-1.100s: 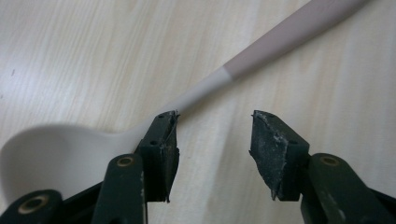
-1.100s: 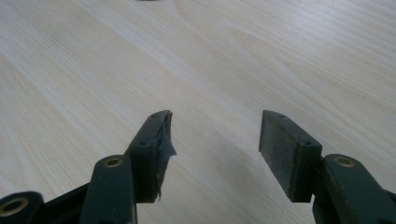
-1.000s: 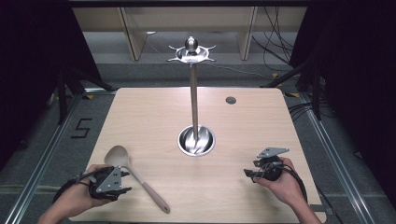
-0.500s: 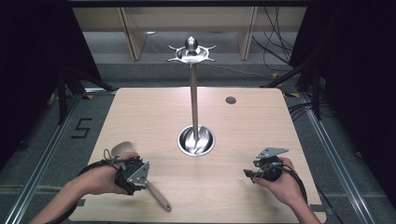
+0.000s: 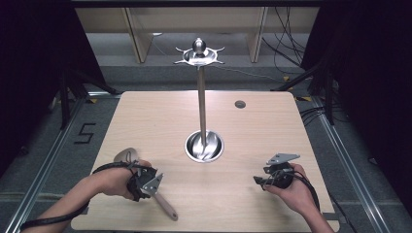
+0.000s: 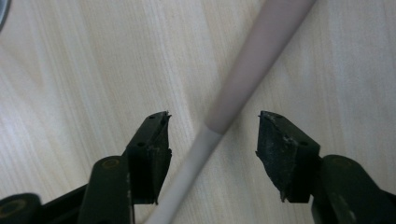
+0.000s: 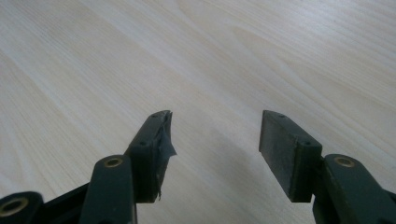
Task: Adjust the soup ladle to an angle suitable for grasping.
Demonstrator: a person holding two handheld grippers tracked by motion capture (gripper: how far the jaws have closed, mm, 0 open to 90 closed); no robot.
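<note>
A "5" [image 5: 86, 133] is marked on the floor.

Bench [image 5: 145, 116] surface lies open on both flanks and across the near middle, obstructed only by the upright rack [image 5: 201, 107] at centre and the spoon [image 5: 163, 204] lying near-left.

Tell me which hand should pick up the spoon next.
Left. The left gripper is already over the spoon, its open jaws on either side of the handle. The right gripper sits far across the table, holding nothing.
</note>
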